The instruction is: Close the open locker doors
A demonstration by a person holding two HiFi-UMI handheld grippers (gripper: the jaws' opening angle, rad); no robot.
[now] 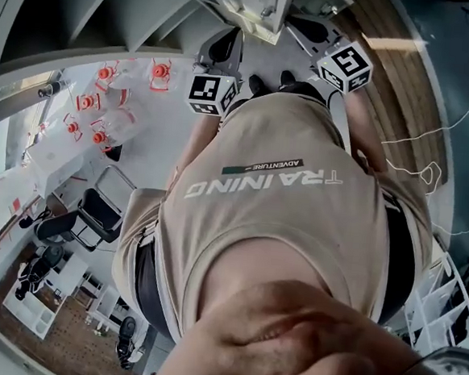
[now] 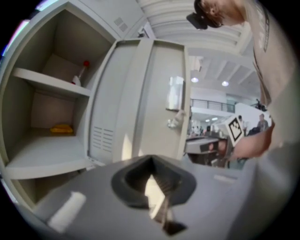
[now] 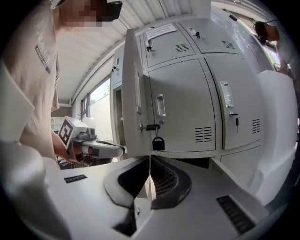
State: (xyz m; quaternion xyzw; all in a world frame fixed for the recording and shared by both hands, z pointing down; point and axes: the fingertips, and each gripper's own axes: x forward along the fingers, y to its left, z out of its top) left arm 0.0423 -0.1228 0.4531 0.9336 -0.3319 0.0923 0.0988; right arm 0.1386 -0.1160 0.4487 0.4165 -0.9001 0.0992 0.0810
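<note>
My left gripper (image 2: 151,160) and right gripper (image 3: 150,157) both show jaws pressed together, holding nothing; the open locker door (image 3: 130,108) stands swung out between them, untouched; a black key tag (image 3: 158,143) hangs on it.

The open locker compartment (image 2: 28,108) fills the left of the left gripper view, with two shelves inside. A small upright item (image 2: 82,72) stands on the upper shelf (image 2: 47,80), near its right end. A flat packet (image 2: 62,128) lies at the back of the lower shelf (image 2: 47,159). The open door (image 2: 140,93) swings out to the compartment's right. In the right gripper view this door stands nearly edge-on, left of the closed doors (image 3: 187,108), and a tag (image 3: 158,143) hangs from its key. The left gripper (image 3: 117,151) is left of the door.
</note>
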